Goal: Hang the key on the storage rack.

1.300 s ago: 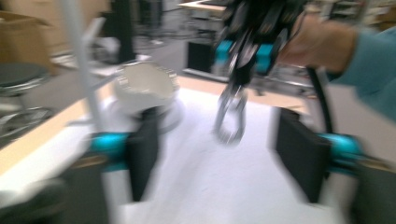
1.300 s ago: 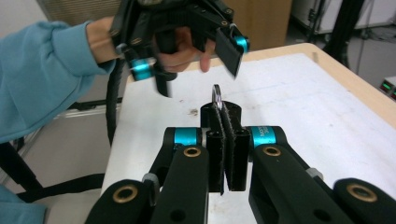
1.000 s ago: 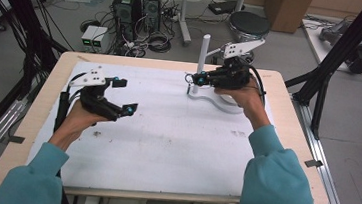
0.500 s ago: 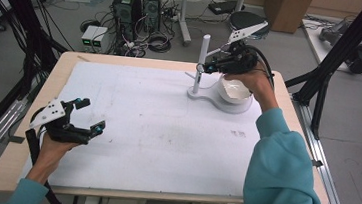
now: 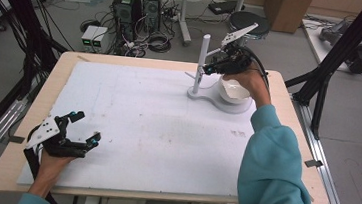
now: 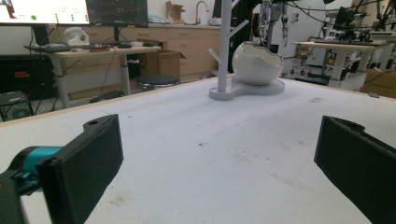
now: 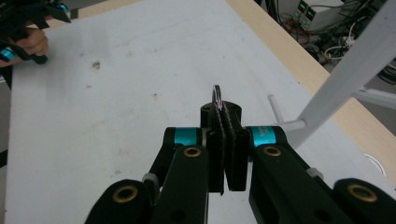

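At the far right part of the white-covered tabletop (image 5: pixel 131 127), the right tool (image 5: pixel 207 69) has its jaws pressed together on a small thin metal ring (image 7: pixel 217 98), whose top arc sticks out above the black pads. The ring is thus in the air, just beside the white plastic stand with a tall post and short side pegs (image 5: pixel 202 59). In the right gripper view one short peg (image 7: pixel 285 125) lies close to the right of the jaws. Next to the post, on the same flat base, sits a white egg-shaped ceramic bowl with a broken-looking rim (image 6: pixel 257 63).

The left tool (image 5: pixel 83 128) rests low near the front left corner with its jaws wide apart and nothing between them.

I judge the step is to hang the ring on a peg. The ring is narrow and gripped edge-on, so a small error of angle can make it strike the peg tip instead of passing over. If the jaws part too early, the ring may fall and roll on the tabletop. A push against the post can also shift the light stand.
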Demonstrator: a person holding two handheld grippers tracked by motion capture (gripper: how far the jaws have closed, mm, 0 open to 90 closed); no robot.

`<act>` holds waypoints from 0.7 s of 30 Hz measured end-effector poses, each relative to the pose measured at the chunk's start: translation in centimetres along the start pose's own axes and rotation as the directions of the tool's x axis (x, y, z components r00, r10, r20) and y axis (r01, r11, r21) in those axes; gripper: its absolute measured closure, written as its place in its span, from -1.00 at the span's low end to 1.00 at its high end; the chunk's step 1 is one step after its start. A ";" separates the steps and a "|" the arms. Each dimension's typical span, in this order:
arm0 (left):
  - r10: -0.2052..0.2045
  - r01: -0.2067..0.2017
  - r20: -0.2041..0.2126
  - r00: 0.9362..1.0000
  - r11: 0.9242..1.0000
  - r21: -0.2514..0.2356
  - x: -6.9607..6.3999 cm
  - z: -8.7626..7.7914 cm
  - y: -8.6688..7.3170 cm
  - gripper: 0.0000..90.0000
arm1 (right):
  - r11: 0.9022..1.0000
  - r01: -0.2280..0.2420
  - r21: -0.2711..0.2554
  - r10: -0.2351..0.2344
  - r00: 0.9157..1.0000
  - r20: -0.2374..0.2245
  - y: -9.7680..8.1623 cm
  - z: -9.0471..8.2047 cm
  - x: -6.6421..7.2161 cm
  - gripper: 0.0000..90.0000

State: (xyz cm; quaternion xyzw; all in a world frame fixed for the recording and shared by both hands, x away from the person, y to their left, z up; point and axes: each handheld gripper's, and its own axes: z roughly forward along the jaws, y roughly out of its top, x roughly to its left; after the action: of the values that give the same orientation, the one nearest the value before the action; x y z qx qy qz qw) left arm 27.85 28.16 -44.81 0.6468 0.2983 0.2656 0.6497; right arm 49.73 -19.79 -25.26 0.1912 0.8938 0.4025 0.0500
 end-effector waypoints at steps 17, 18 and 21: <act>0.008 -0.008 -0.031 0.999 1.000 -0.003 -0.2 -0.4 -1.2 -0.96 | 0.996 -0.067 0.061 0.065 0.997 0.036 -0.9 1.8 -2.1 0.98; 0.009 -0.009 -0.032 0.999 1.000 -0.002 -0.2 -0.4 -1.2 -0.96 | 0.995 -0.072 0.066 0.069 0.997 0.035 -0.9 1.8 -2.2 0.98; 0.013 -0.013 -0.031 0.999 1.000 0.000 -0.3 -0.3 -1.2 -0.96 | 0.995 -0.076 0.060 0.073 0.997 0.040 -1.1 2.1 -2.6 0.98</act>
State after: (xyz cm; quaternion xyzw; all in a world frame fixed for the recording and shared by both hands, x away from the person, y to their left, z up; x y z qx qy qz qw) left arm 27.35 28.15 -45.98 0.6447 0.3041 0.2795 0.6432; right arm 52.28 -19.93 -27.61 0.2334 0.8969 0.3727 0.0457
